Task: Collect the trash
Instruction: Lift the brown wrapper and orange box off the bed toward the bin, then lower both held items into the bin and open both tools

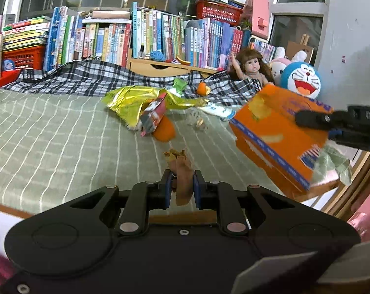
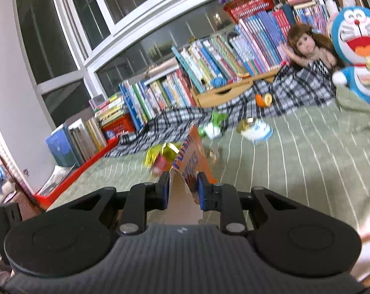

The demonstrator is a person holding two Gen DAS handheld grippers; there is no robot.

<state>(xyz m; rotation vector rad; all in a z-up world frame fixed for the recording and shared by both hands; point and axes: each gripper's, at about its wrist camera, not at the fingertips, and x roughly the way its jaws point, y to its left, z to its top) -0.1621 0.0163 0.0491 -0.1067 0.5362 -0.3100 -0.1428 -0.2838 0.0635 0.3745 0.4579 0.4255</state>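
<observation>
My left gripper is shut on a brownish, peel-like scrap above the near edge of the green striped bed. To its right an orange cardboard box hangs tilted over the bed, with my right gripper clamped on its upper edge. In the right wrist view the right gripper is shut on the box's torn flap. Loose trash lies mid-bed: a yellow foil bag, a red wrapper, an orange peel and a white-blue wrapper.
A plaid blanket holds a green wrapper and a small orange piece. A doll, a blue plush and a pink plush sit at the back right. Rows of books line the back.
</observation>
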